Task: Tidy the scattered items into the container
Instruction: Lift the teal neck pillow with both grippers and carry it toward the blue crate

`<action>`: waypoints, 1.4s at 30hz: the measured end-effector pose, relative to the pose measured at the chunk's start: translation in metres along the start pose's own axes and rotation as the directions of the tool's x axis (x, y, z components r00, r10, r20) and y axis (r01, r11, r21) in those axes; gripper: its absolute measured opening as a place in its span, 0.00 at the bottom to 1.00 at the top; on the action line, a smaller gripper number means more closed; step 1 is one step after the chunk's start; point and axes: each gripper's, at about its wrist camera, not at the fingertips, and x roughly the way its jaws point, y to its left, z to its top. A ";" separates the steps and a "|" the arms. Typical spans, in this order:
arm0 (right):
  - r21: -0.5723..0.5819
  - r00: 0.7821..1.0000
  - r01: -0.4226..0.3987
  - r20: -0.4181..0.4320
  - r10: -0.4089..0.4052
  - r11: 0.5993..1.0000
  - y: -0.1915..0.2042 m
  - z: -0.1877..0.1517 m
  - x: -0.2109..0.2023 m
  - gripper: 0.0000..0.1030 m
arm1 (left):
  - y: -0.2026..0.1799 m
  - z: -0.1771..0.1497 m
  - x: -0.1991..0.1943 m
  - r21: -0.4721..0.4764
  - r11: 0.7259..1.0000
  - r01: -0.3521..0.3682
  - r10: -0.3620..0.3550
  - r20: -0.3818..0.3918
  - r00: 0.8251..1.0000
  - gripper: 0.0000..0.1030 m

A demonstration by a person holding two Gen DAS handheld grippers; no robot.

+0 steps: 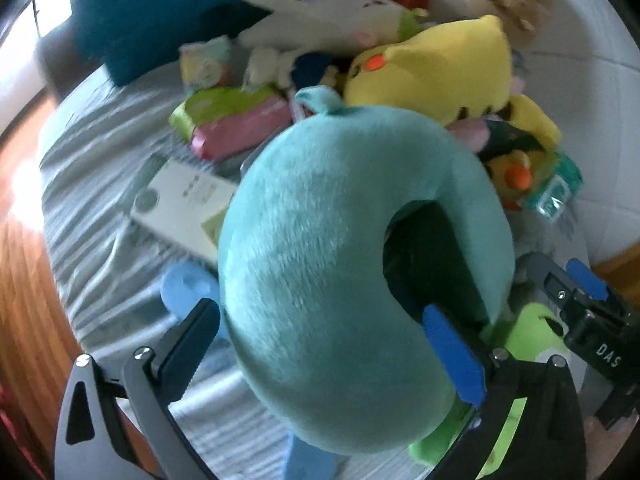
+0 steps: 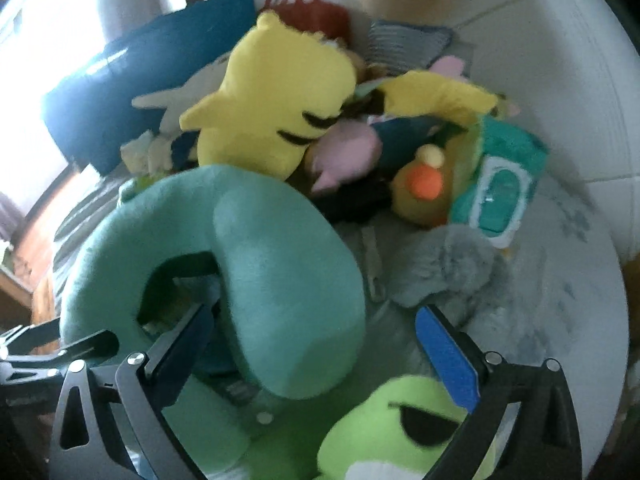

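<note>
A teal U-shaped neck pillow [image 1: 320, 264] lies on the grey striped bedsheet [image 1: 92, 240]. My left gripper [image 1: 324, 340] stands wide open around the pillow's thick bend, with a thin gap at its black pad [image 1: 196, 332]. In the right wrist view, my right gripper [image 2: 312, 352] is also open and straddles one arm of the pillow [image 2: 280, 280]. Its dark left finger [image 2: 180, 344] reaches into the pillow's hollow. A green frog plush [image 2: 400, 424] lies just under the right gripper. No container can be made out.
A heap of toys lies beyond the pillow: a yellow plush [image 1: 432, 68], a white plush [image 1: 320, 16] and a duck with an orange beak [image 2: 424, 184]. Around it are pink and green packs [image 1: 232, 120], a white box [image 1: 184, 204], a teal wipes pack [image 2: 500, 188], grey fluffy cloth [image 2: 448, 264] and a dark teal cushion [image 1: 180, 4]. Wooden floor [image 1: 24, 280] shows at the left.
</note>
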 end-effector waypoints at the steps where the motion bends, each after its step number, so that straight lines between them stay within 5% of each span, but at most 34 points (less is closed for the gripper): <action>1: -0.010 1.000 -0.016 -0.014 0.016 1.000 -0.001 0.002 0.007 1.00 | -0.003 -0.002 0.006 -0.022 0.999 -0.032 0.032 -0.014 0.999 1.00; 5: -0.047 0.997 -0.057 -0.052 0.055 0.997 -0.001 0.007 0.034 1.00 | -0.012 -0.007 0.029 -0.084 0.989 -0.121 0.121 -0.007 0.993 1.00; 10: -0.051 0.982 -0.145 -0.133 0.137 0.988 0.002 0.011 0.075 1.00 | -0.001 0.004 0.062 -0.117 0.985 -0.129 0.122 -0.064 0.990 1.00; 23: -0.117 0.985 -0.074 -0.162 0.055 0.990 0.023 0.025 0.118 1.00 | -0.003 0.013 0.060 -0.065 0.991 -0.116 0.115 -0.006 0.993 0.96; 32: -0.051 0.996 -0.087 0.017 0.088 0.995 0.023 0.021 0.036 0.93 | 0.006 0.021 -0.005 -0.001 1.000 -0.030 0.030 0.139 0.990 0.88; 42: -0.042 0.966 -0.075 0.247 0.083 0.996 0.070 0.047 -0.070 0.93 | 0.037 0.042 -0.105 0.063 0.998 0.018 -0.039 0.344 0.938 0.88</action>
